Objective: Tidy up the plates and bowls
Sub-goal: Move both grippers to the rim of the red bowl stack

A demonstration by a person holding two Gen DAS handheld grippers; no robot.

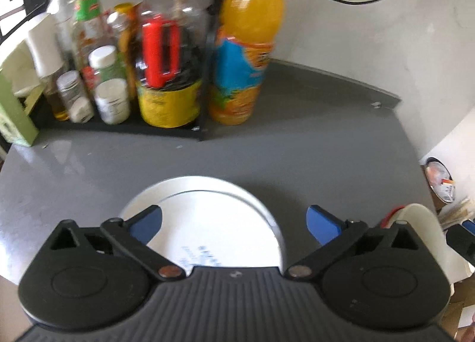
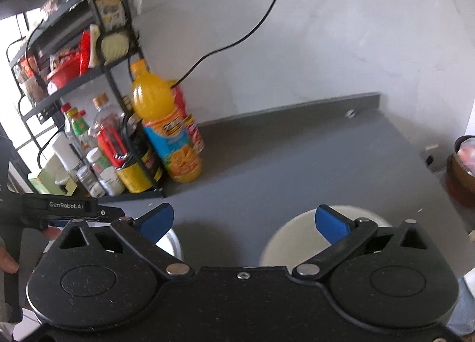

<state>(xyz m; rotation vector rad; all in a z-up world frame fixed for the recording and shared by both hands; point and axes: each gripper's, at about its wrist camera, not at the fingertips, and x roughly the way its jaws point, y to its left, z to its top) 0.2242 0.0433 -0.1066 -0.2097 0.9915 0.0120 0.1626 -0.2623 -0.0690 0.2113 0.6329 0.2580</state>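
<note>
A white dish [image 1: 213, 217] lies on the grey counter [image 1: 297, 140], showing a raised ring and blue print. My left gripper [image 1: 236, 223] hovers over its near side, open, with the left blue pad over the rim and nothing held. A cream bowl [image 2: 292, 241] sits to the right on the counter; its edge [image 1: 421, 223] also shows in the left wrist view. Above that bowl my right gripper [image 2: 243, 222] stands open, its right pad over the rim and its left pad above the white dish [image 2: 171, 242]. A hand holds the left gripper body [image 2: 65, 208].
A black rack [image 2: 98, 75] with several bottles and jars stands at the back left. A tall orange juice bottle [image 1: 246, 45] stands beside it. A black cable [image 2: 252, 30] runs down the wall. A brown jar [image 2: 463, 170] sits past the counter's right edge.
</note>
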